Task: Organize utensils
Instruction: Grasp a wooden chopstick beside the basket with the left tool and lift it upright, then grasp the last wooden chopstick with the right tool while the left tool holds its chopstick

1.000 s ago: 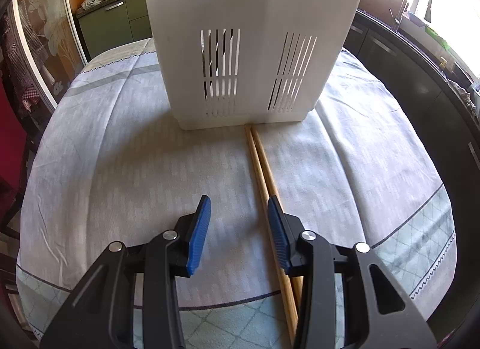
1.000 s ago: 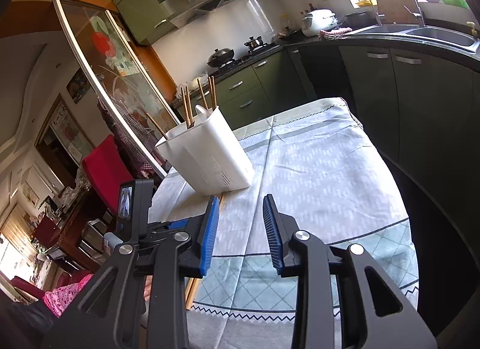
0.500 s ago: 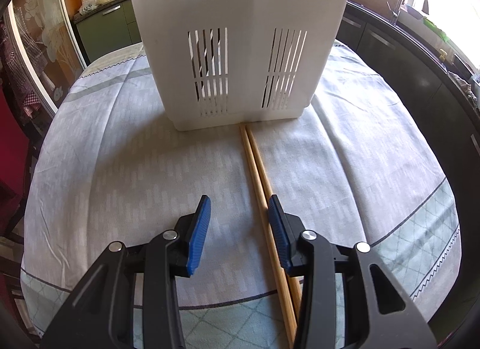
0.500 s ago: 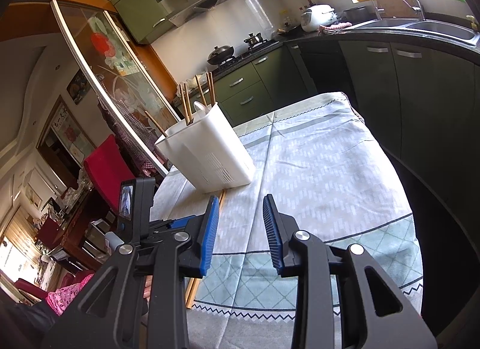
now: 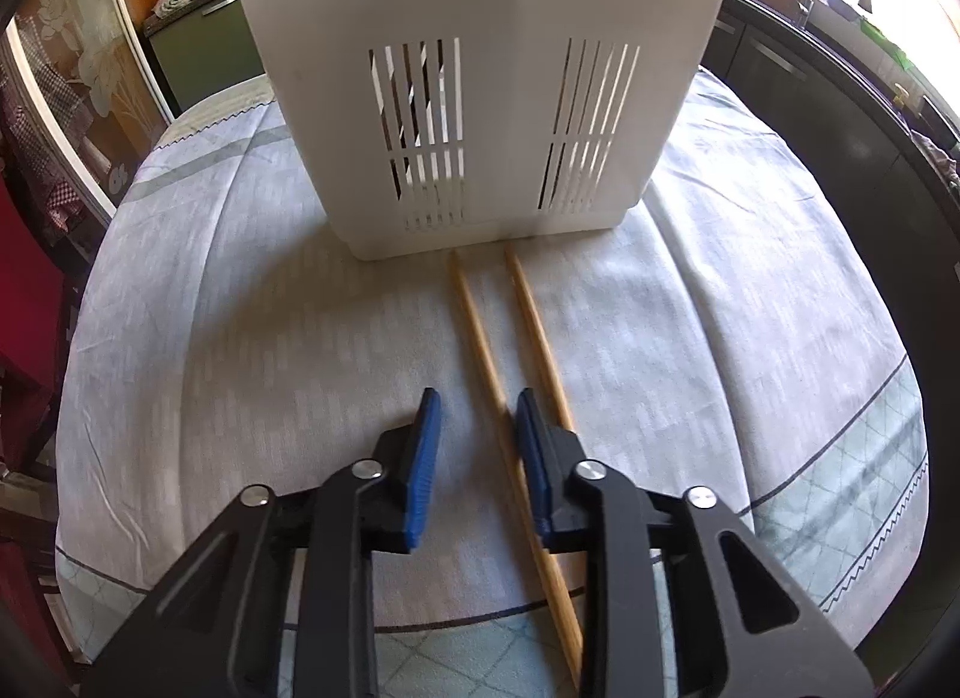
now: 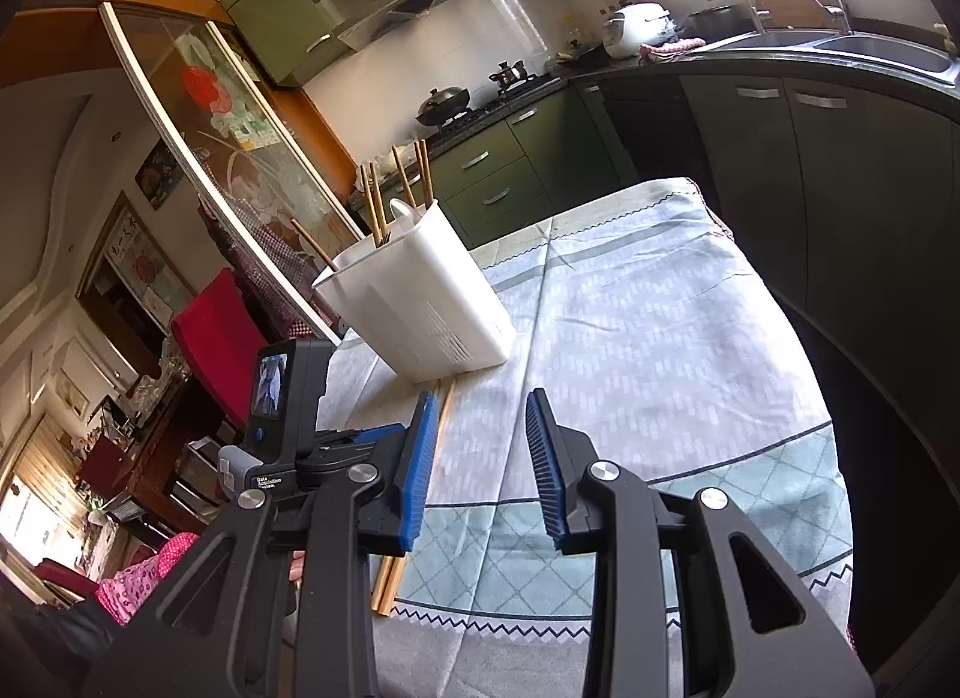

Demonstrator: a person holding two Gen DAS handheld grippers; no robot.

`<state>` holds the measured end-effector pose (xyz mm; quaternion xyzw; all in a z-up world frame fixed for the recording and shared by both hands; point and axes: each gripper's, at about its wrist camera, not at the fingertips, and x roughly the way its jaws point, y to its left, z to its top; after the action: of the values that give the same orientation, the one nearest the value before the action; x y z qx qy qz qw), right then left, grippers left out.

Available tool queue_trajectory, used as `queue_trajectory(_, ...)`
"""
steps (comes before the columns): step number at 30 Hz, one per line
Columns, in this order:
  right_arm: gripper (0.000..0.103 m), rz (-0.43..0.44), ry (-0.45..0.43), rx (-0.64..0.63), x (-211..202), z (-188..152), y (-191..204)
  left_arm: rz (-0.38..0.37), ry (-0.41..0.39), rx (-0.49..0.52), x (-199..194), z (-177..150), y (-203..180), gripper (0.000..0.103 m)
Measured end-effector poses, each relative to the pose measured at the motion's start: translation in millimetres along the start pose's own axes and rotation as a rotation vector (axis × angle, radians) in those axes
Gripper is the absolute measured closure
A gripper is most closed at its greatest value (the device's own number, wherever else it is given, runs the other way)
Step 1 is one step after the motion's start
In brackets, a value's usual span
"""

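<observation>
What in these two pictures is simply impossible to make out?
- Left wrist view: the top of the white utensil holder is cut off by the upper edge, so its contents are unseen except slivers through the slots.
- Left wrist view: the chopsticks pass under the left gripper, whose jaws have just been closing; whether the pads touch one is unclear.
- Right wrist view: the small camera screen is too tiny to read.
</observation>
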<state>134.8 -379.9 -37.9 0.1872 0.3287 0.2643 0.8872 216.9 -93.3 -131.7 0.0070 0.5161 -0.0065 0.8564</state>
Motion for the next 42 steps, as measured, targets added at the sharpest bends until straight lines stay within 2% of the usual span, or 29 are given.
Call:
queue_trajectory(1, 0.068, 0.001, 0.001, 0.003, 0.3, 0.2, -0.8, -0.006, 0.007, 0.008, -0.7, -0.7, -0.5, 0.093)
queue_trajectory(6, 0.068, 0.005, 0.014, 0.003, 4.2, -0.3, 0.3, -0.029, 0.021, 0.011, -5.6, -7.2, 4.6, 0.097)
queue_trajectory(8, 0.068, 0.004, 0.018, 0.001, 5.4, 0.3, 0.5, -0.034, 0.004, -0.001, -10.0, -9.7, 12.7, 0.097)
queue_trajectory(13, 0.068, 0.009, 0.042, -0.009, 14.1, 1.4, 5.8, -0.027, -0.119, 0.013, -40.8, -16.6, 27.8, 0.097)
queue_trajectory(18, 0.068, 0.012, 0.088, -0.046, 30.8, 1.1, 19.4, -0.054, -0.239, -0.003, -75.5, -23.9, 46.5, 0.097)
queue_trajectory(24, 0.068, -0.015, 0.209, -0.132, 71.4, 0.8, 44.3, -0.054, -0.378, -0.006, -120.9, -40.7, 59.9, 0.097)
queue_trajectory(33, 0.068, -0.106, 0.375, -0.237, 146.3, -8.8, 71.5, -0.064, -0.518, -0.008, -171.2, -66.7, 72.2, 0.097)
queue_trajectory(36, 0.068, -0.145, 0.449, -0.271, 174.1, -10.0, 78.1, -0.061, -0.545, -0.002, -180.0, -72.7, 77.3, 0.097)
queue_trajectory(42, 0.068, -0.220, 0.598, -0.317, 224.7, -14.6, 88.1, -0.086, -0.550, -0.018, -180.8, -79.2, 90.4, 0.097)
